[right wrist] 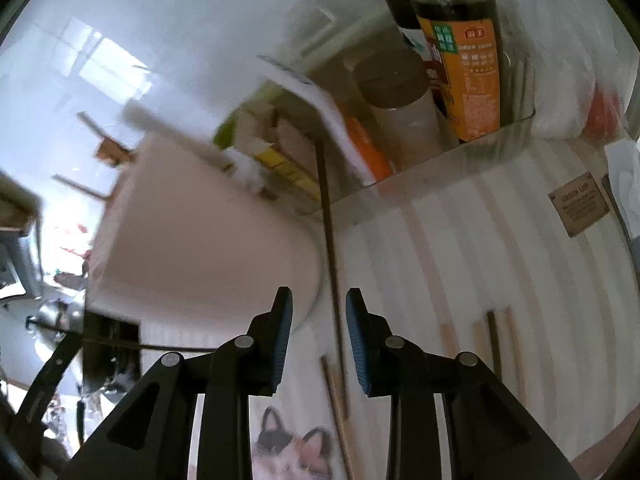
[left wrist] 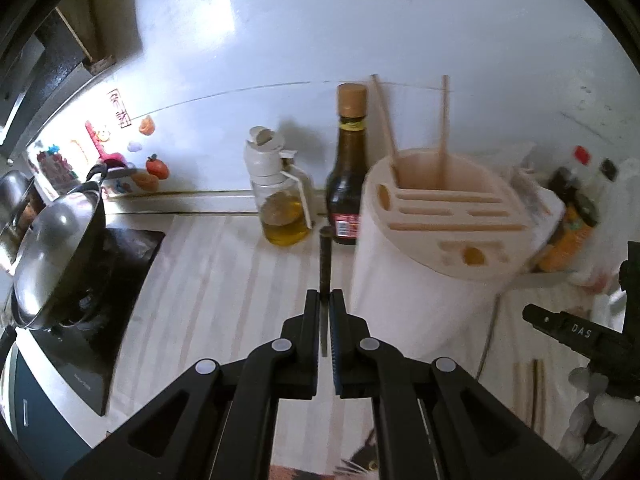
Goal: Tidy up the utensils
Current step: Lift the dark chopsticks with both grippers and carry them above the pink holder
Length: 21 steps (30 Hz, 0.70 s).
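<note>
My left gripper (left wrist: 325,298) is shut on a dark chopstick (left wrist: 325,256), which stands up between the pads over the striped mat. Just right of it is a white utensil holder (left wrist: 436,240) with a slotted top and two wooden chopsticks (left wrist: 443,120) standing in its round well. In the right wrist view my right gripper (right wrist: 320,308) is open. A second dark chopstick (right wrist: 330,240) runs between its blue pads (right wrist: 282,340) without touching them. The holder (right wrist: 200,240) is to the left there. Several loose chopsticks (right wrist: 495,344) lie on the mat.
A soy sauce bottle (left wrist: 347,172) and an oil jar (left wrist: 282,208) stand by the wall behind the holder. A lidded pot (left wrist: 56,248) sits on the stove at the left. A clear bin (right wrist: 420,168) of bottles and packets stands ahead of the right gripper.
</note>
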Each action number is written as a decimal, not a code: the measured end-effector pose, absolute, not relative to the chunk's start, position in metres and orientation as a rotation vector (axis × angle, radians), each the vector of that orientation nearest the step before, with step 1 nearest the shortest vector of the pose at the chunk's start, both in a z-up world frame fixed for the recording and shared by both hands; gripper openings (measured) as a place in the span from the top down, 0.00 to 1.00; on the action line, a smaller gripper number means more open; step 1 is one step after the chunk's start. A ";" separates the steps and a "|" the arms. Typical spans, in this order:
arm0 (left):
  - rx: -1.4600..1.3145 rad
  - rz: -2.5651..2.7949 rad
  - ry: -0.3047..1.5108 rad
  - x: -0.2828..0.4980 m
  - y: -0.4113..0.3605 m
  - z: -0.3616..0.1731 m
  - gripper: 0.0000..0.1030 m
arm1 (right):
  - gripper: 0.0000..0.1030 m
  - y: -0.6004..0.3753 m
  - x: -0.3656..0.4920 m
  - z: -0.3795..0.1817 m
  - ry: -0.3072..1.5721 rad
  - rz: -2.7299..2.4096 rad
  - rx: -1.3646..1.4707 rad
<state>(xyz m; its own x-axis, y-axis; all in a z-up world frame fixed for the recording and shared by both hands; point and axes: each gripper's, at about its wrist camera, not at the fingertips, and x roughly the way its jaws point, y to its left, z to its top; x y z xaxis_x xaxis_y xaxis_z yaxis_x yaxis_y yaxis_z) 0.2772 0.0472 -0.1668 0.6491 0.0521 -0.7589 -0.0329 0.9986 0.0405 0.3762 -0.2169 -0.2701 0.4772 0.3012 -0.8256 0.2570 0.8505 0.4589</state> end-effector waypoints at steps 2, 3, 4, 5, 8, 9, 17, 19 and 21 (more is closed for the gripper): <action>0.026 0.076 0.869 0.286 0.050 -0.170 0.98 | 0.72 -0.217 0.392 -0.278 1.106 0.028 0.573; 0.024 0.087 0.873 0.290 0.052 -0.172 0.98 | 0.72 -0.217 0.401 -0.282 1.111 0.024 0.557; 0.032 0.104 0.874 0.294 0.053 -0.173 0.98 | 0.72 -0.216 0.408 -0.285 1.117 0.027 0.542; 0.037 0.112 0.875 0.297 0.054 -0.175 0.98 | 0.72 -0.213 0.417 -0.290 1.138 0.015 0.511; 0.051 0.139 0.871 0.306 0.055 -0.176 0.98 | 0.72 -0.210 0.440 -0.310 1.191 -0.011 0.480; 0.046 0.143 0.876 0.309 0.056 -0.175 0.98 | 0.74 -0.210 0.446 -0.317 1.194 0.006 0.500; 0.029 0.129 0.868 0.308 0.060 -0.167 0.98 | 0.94 -0.203 0.435 -0.289 1.075 0.024 0.410; 0.017 0.113 0.856 0.301 0.061 -0.158 0.98 | 0.94 -0.203 0.420 -0.263 1.013 0.037 0.409; -0.002 0.098 0.838 0.295 0.064 -0.146 0.98 | 0.94 -0.205 0.405 -0.235 0.950 0.048 0.409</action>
